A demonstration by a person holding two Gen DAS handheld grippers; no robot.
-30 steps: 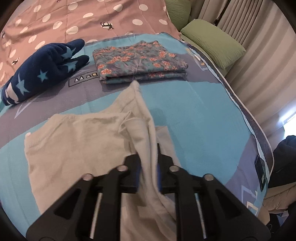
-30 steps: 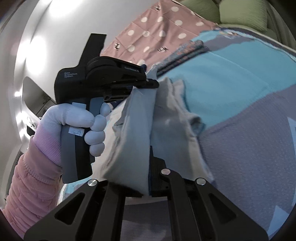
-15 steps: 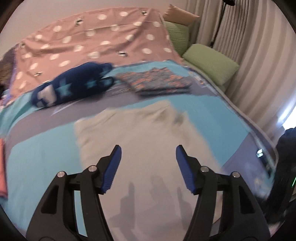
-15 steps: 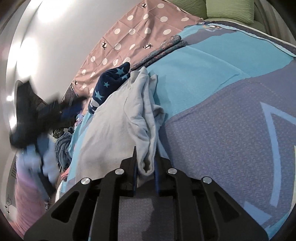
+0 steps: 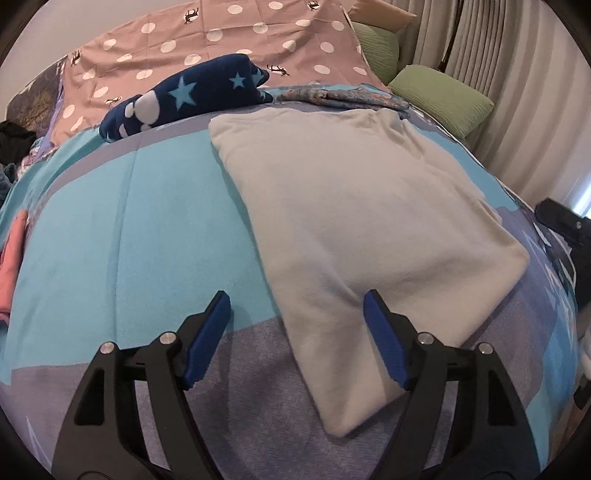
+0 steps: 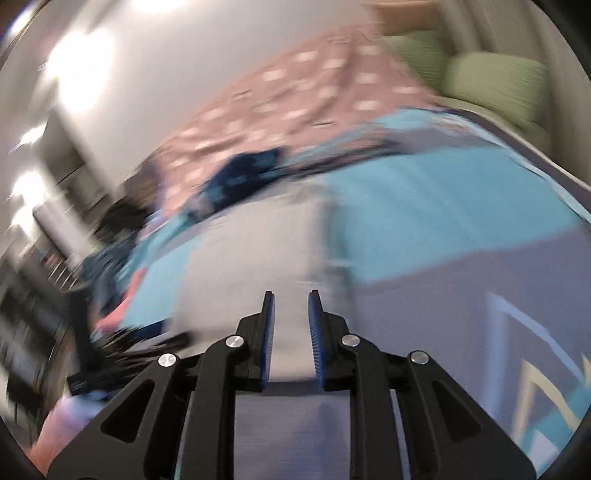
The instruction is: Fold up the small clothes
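A pale grey garment [image 5: 351, 206] lies folded flat as a long rectangle on the blue and grey bedspread [image 5: 129, 221]. My left gripper [image 5: 295, 299] hovers over its near left edge. Its jaws are wide and still opening, and the blue pads touch no cloth. The right wrist view is smeared by motion. There my right gripper [image 6: 291, 293] shows a narrow gap that is opening, with the grey garment [image 6: 258, 251] seen between and beyond the fingers. I see no cloth pinched between the pads. A black part of that gripper [image 5: 565, 221] shows at the garment's right side.
Beyond the garment lie a navy star-print fleece [image 5: 184, 96] and a folded floral cloth [image 5: 343, 98]. Behind them are a pink dotted sheet [image 5: 221, 33], green pillows [image 5: 439, 96] and curtains [image 5: 517, 74]. A coral cloth [image 5: 11, 266] lies at the bed's left edge.
My left gripper let go of the grey cloth, opened wide and drew back to the left. The right gripper's jaws parted from the garment's edge. The garment now lies flat and folded.
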